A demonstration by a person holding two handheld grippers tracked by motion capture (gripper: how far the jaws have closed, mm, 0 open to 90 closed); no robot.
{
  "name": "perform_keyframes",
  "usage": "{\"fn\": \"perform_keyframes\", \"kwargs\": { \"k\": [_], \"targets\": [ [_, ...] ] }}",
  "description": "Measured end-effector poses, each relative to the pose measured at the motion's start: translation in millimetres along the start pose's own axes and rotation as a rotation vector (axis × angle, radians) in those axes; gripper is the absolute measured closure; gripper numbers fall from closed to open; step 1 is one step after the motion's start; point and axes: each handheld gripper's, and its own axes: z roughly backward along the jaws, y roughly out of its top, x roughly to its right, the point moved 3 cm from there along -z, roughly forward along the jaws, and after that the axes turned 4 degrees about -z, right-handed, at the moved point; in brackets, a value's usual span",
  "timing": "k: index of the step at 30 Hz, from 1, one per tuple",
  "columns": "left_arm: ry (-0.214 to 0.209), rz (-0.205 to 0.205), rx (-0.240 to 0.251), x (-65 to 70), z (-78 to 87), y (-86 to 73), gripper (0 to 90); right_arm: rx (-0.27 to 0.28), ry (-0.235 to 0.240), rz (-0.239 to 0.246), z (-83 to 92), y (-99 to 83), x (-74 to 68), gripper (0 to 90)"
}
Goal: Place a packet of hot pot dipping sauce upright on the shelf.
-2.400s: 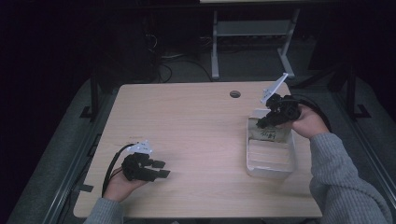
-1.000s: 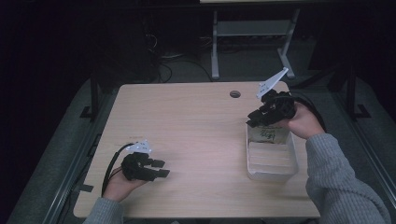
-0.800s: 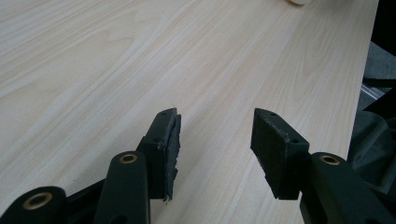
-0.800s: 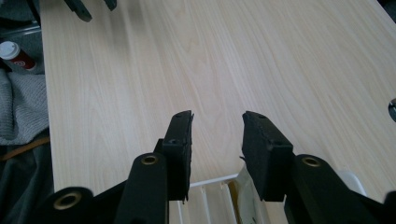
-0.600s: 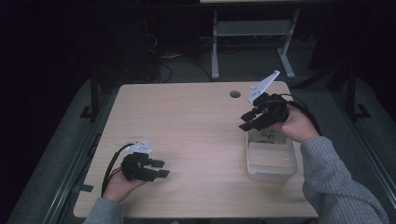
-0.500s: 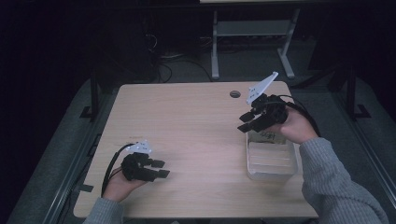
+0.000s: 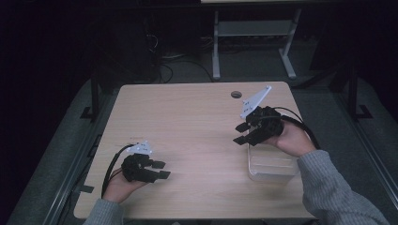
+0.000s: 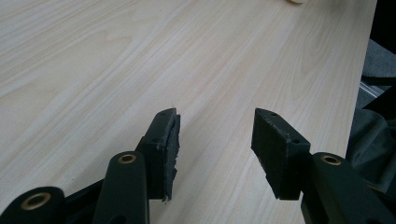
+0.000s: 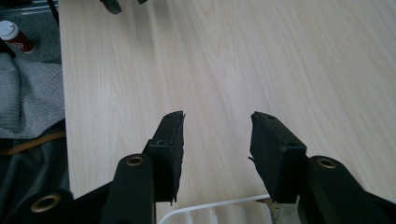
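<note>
Since the earlier frames the right claw [image 7: 241, 133] has been carried leftward off the clear plastic container [image 7: 272, 164], and its jaws have just been opening; they stand apart with nothing between them. The container now lies directly behind and below this claw, its near rim just under the jaws, its long axis running toward the person. It sits on the worktop [image 7: 192, 122] at the right side. The left claw [image 7: 161, 169], jaws apart and empty, is kept well apart at the near left.
</note>
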Motion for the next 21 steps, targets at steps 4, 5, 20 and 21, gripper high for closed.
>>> {"fn": "perform_keyframes", "kwargs": {
  "k": [4,5,20,21],
  "targets": [
    [0.002,-0.001,0.0,0.1,-0.8,-0.1,50.6,-0.026,0.01,-0.002,-4.7,-2.9,-6.4,51.9],
    [0.002,-0.001,0.0,0.2,-0.8,-0.1,50.6,-0.022,0.005,0.0,-5.3,-3.8,-7.9,52.0],
    [0.002,0.001,-0.001,1.1,-0.5,0.0,50.5,-0.022,0.004,-0.015,-21.4,-27.0,-29.9,49.0],
    [0.002,0.001,-0.001,1.1,-0.5,-0.1,50.5,-0.021,0.005,-0.012,-23.0,-28.1,-32.7,49.0]
  ]
}}
